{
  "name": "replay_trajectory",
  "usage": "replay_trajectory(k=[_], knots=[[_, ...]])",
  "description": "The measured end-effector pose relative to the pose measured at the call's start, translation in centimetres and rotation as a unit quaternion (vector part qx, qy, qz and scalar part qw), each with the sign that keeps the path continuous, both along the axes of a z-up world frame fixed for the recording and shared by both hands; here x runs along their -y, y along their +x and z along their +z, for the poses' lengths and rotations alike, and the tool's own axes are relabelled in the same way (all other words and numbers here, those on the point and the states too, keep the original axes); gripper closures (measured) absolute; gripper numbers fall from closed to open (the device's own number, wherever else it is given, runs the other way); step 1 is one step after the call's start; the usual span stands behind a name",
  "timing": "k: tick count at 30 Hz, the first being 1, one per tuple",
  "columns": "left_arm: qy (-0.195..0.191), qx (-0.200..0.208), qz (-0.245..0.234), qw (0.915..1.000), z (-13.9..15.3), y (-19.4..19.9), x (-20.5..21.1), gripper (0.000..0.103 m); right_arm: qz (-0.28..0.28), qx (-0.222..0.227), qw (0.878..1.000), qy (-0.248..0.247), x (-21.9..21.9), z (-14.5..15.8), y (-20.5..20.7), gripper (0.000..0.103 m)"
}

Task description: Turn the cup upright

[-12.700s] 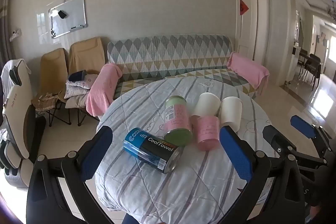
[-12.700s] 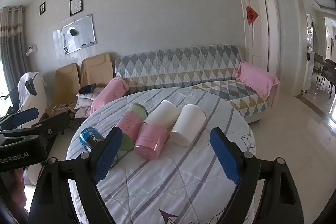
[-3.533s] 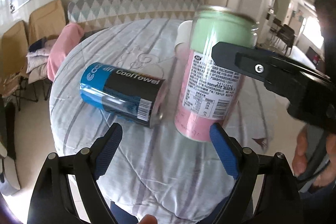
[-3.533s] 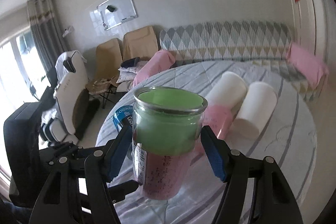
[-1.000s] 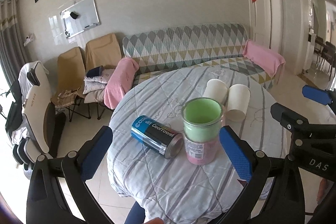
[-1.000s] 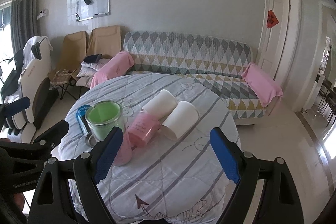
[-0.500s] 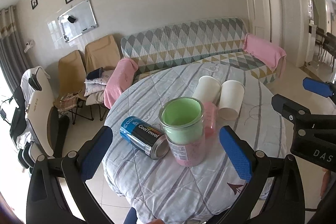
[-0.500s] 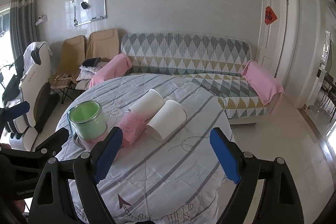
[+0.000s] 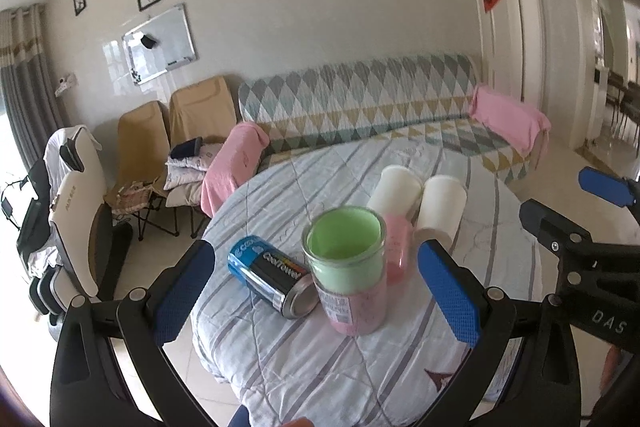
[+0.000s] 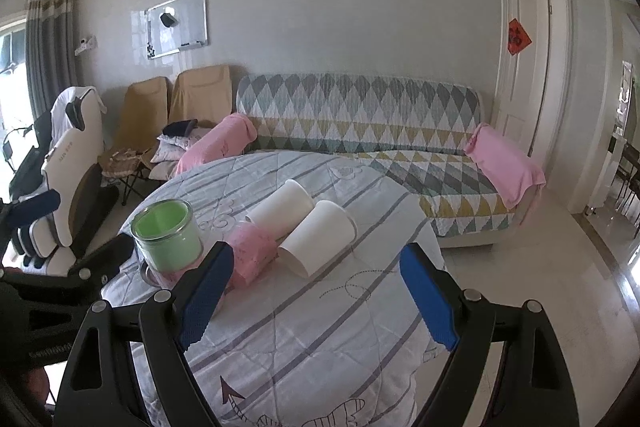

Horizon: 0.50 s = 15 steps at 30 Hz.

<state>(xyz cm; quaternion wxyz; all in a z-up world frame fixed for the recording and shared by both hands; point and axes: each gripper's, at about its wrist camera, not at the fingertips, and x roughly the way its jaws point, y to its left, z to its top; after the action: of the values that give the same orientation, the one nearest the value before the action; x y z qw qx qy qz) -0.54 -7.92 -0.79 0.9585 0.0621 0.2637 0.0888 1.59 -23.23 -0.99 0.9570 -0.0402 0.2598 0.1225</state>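
The left tongs (image 9: 316, 287) are spread wide with nothing between their blue pads (image 9: 182, 291), held back off the near edge of the surface (image 9: 400, 379). The right tongs (image 10: 316, 291) are likewise spread and empty, hanging above the near part of the round surface, which is covered by a striped pale quilt.

Straight ahead of the left tongs, the green and pink cup (image 9: 346, 267) stands upright near the near-left edge of the surface, mouth up, showing its green inside and a printed label on its pink lower half. It is apart from both tongs. In the right wrist view the same cup (image 10: 168, 235) sits at the left edge, partly behind the left tool's black frame.

Touching the cup's left side, or just beside it, a blue and black can (image 9: 272, 273) lies on its side with its metal end toward the near edge. Behind the cup a pink cup (image 10: 252, 255) lies on its side. Beyond that, toward the middle of the surface, two white paper cups lie tipped side by side: one (image 10: 280, 211) farther left, the other (image 10: 318, 239) on its right with its open mouth facing the near edge.

Beyond the far edge stands a sofa (image 10: 360, 115) with a diamond-pattern cover.
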Motion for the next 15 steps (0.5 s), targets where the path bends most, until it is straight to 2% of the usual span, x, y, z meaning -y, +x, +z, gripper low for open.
replay_trajectory(k=[5, 15], knots=[[-0.002, 0.032, 0.007, 0.9995, 0.3, -0.4, -0.1, 0.000, -0.004, 0.066, 0.998, 0.000, -0.4, 0.8, -1.5, 0.017], [-0.020, 0.050, 0.016, 0.9984, 0.6, -0.8, -1.0, 0.000, -0.001, 0.132, 0.991, 0.010, -1.1, 1.6, -2.7, 0.017]])
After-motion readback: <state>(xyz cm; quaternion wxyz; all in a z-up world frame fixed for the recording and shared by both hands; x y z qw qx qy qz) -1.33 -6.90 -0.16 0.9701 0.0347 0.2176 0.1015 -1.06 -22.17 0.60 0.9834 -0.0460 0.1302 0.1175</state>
